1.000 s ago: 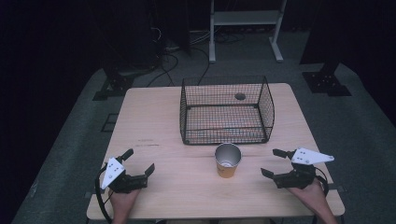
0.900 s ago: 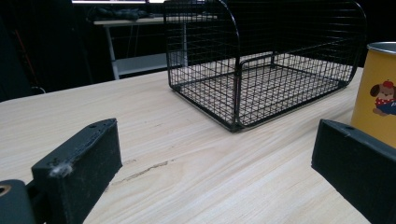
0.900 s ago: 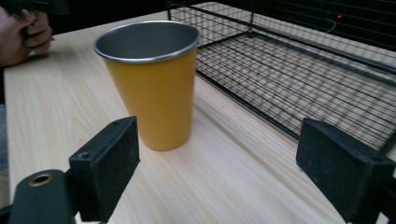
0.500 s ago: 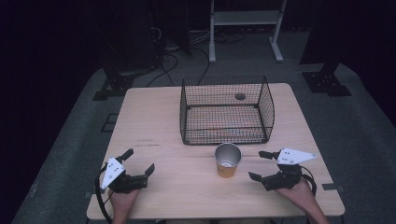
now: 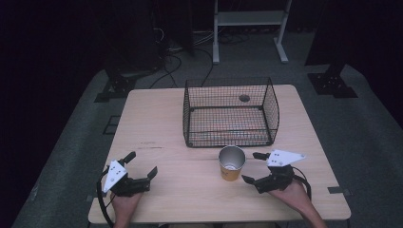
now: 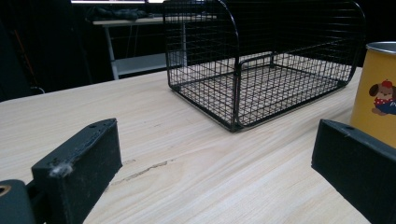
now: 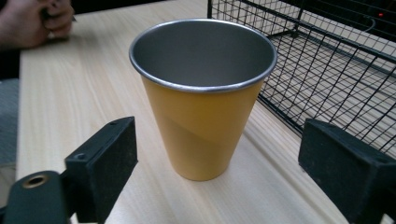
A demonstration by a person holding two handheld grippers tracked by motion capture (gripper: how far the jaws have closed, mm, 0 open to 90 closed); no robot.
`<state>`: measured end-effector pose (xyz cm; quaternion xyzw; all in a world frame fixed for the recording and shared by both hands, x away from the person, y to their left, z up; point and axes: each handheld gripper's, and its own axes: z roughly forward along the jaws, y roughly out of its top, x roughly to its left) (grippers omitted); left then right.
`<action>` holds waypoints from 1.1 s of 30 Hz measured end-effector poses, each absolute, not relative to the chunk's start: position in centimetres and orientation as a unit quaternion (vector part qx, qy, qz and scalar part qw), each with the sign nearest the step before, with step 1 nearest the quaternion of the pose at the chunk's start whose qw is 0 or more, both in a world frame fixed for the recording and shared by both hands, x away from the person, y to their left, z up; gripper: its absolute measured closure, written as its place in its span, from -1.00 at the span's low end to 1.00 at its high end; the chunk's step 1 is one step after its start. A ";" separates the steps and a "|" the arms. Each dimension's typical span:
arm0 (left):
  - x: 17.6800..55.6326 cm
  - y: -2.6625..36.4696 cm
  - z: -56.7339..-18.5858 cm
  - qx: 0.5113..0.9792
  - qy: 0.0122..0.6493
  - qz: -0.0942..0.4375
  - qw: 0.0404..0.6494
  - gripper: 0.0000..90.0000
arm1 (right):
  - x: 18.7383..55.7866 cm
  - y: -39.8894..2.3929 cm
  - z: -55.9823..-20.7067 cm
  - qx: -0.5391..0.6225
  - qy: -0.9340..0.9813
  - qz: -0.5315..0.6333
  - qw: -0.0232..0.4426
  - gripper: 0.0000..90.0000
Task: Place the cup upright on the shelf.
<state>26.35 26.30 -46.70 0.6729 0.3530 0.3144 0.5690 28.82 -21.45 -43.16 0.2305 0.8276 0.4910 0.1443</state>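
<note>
— The right gripper (image 5: 256, 168) has slid left along the near edge of the table (image 5: 157, 118) since a moment back; it was well off to the right, and now it sits just beside the yellow metal cup (image 5: 231, 164). The left one hasn't budged.

— Start at the left, then. What's that hand doing?

— The left gripper (image 5: 141, 165) rests on the near left of the table, jaws spread wide with nothing between them, well apart from the cup.

— And the cup itself?

— Upright, empty, at the near middle of the table, just in front of the wire basket (image 5: 230, 111), which stands at the far middle. No contact with the basket that I can make out.

— And the right side?

— Jaws wide apart, wider than the cup, holding nothing. From the right gripper view the cup (image 7: 201, 95) stands centred ahead of the two pads (image 7: 103, 161), not yet between them.

— What worries you?

— I'd guess it's a grab, then into the basket. The cup is tapered and slick metal, so a squeeze low down could make it ride up and slip. If one jaw arrives first, it shoves the cup over or into the basket wire. Lifting too low would catch the basket's front wall.
</note>
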 end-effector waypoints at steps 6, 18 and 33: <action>26.3 26.3 -46.7 0.673 0.353 0.314 0.569 -0.98 | 29.1 -20.7 -43.1 0.226 0.829 0.492 0.142 -0.80; 26.3 26.3 -46.7 0.672 0.353 0.314 0.570 -0.98 | 30.0 -19.4 -43.5 0.235 0.835 0.479 0.132 -0.95; 26.3 26.4 -46.7 0.672 0.352 0.314 0.571 -0.98 | 31.1 -17.9 -43.7 0.236 0.834 0.482 0.124 -0.95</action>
